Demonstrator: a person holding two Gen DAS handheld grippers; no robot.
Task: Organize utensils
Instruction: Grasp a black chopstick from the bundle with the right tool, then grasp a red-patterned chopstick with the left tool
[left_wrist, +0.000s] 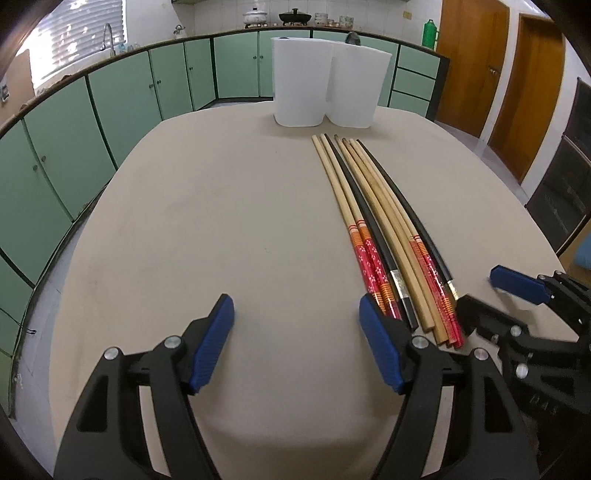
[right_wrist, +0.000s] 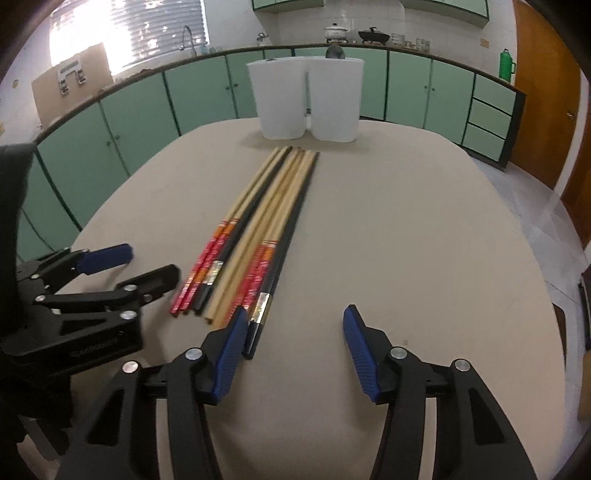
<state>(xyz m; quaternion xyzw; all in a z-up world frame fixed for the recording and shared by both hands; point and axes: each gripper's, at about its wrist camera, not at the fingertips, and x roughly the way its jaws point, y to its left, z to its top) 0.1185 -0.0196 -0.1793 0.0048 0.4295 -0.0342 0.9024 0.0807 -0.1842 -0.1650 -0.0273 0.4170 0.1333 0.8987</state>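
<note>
Beige cloth covers the oval table (left_wrist: 221, 206) under both of my claws. On it lies a tight row of long chopsticks (left_wrist: 373, 221), pale wood, black lacquer and red-patterned handles side by side, thin tips pointing to twelve o'clock and handle ends toward me.

From the left wrist camera, my left claw (left_wrist: 297, 325) stands wide apart with nothing between its blue pads, only bare cloth; the chopsticks sit at about one o'clock from it, and its right pad (left_wrist: 380, 347) is just beside, perhaps overlapping, the red handle ends. I cannot tell whether it touches them.

From the right wrist camera, my right claw (right_wrist: 295, 332) is parted about halfway and grips nothing. The chopsticks run off toward eleven o'clock, and the outermost black stick's handle end lies against the inside edge of the left pad (right_wrist: 232, 354).

At twelve o'clock, beyond the tips and apart from them, stand two tall white plastic tubs (right_wrist: 306, 99), pressed together side by side. Green cabinets (left_wrist: 110, 110) curve behind the table.
</note>
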